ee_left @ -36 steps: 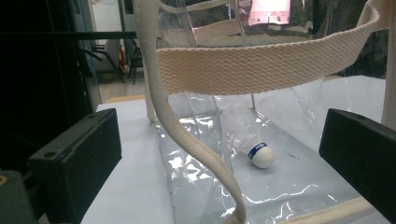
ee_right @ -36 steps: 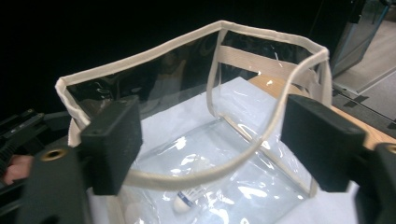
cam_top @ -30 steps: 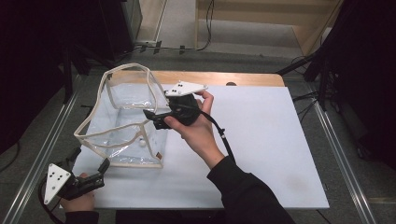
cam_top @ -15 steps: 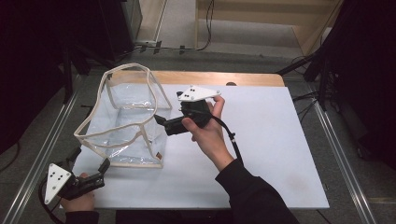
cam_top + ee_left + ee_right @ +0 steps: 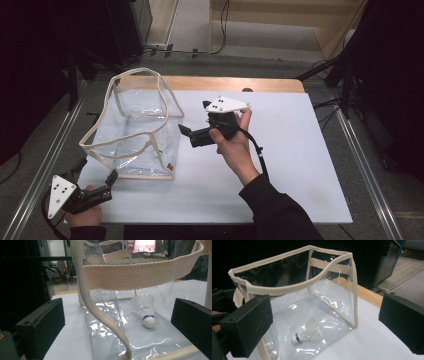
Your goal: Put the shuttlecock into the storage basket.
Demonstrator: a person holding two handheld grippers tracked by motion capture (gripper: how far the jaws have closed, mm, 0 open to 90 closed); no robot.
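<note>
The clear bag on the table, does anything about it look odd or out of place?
Nothing is damaged or spilled. The clear bag stands open but slumped, its cream trim sagging unevenly, and the shuttlecock lies on its side on the bag's floor rather than standing on its cork.

My white table top (image 5: pixel 300 165) sits on a wooden board (image 5: pixel 225 84) showing at twelve o'clock. Grey floor (image 5: pixel 192 30) lies beyond, metal rails (image 5: pixel 367 170) at three and nine, darkness around.
</note>
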